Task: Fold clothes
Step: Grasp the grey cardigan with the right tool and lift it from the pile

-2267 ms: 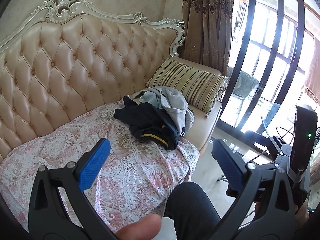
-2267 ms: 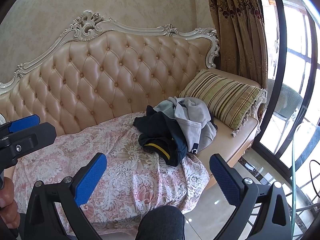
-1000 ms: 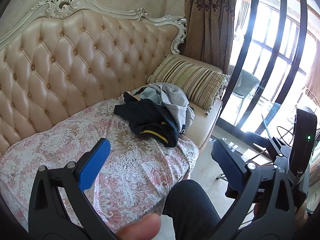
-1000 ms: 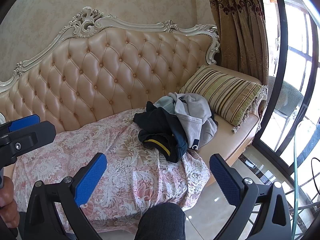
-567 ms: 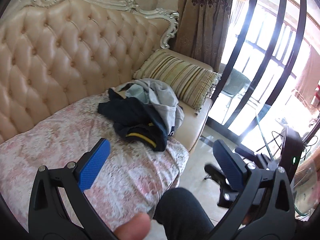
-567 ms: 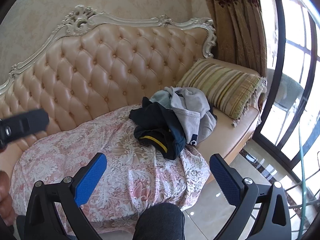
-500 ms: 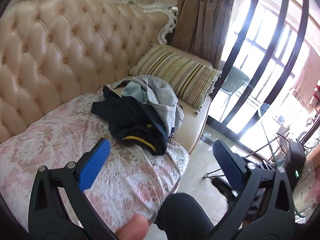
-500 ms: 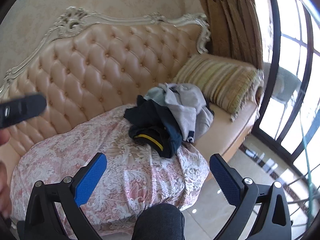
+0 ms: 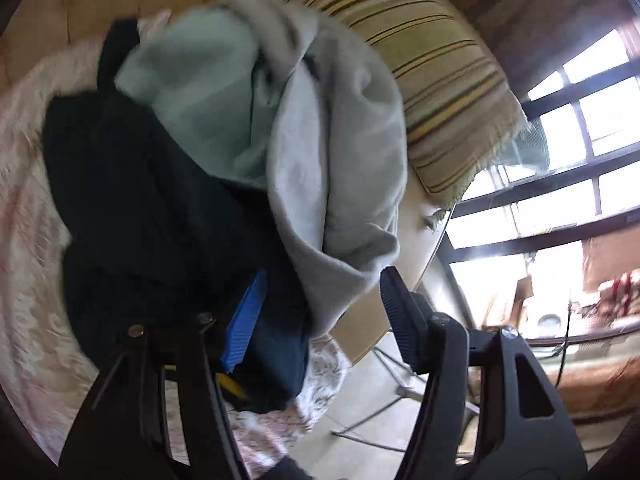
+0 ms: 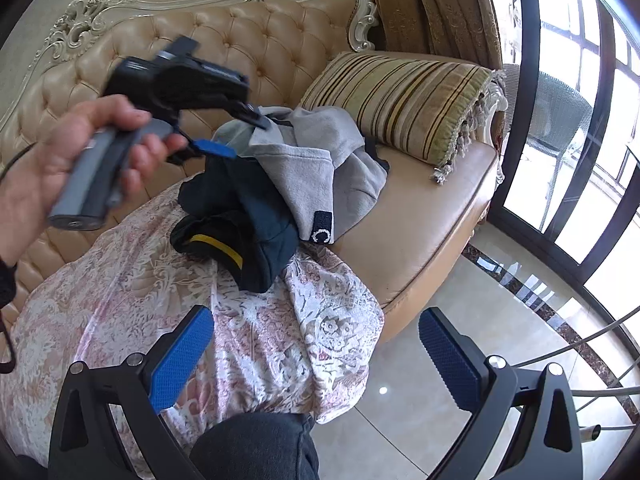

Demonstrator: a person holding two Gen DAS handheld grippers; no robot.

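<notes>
A pile of clothes lies on the sofa: a grey sweatshirt [image 9: 340, 152] [image 10: 316, 168] on top of a dark navy garment [image 9: 152, 216] [image 10: 248, 216] with a yellow stripe. My left gripper [image 9: 320, 312] is open, right over the pile, its fingers straddling the grey sweatshirt's lower edge. It also shows in the right wrist view [image 10: 240, 132], reaching onto the pile. My right gripper [image 10: 316, 344] is open and empty, held back above the sofa's front edge.
A pink floral cover [image 10: 160, 304] is spread over the tufted beige sofa [image 10: 256, 40]. A striped cushion [image 10: 404, 96] lies right of the pile. Curtains, tall window frames [image 10: 528, 80] and tiled floor [image 10: 500, 320] are at right. A knee [image 10: 256, 444] is below.
My left gripper has swept forward and down onto the clothes pile, with its jaws narrower than before. My right gripper has edged slightly closer and stays open.
</notes>
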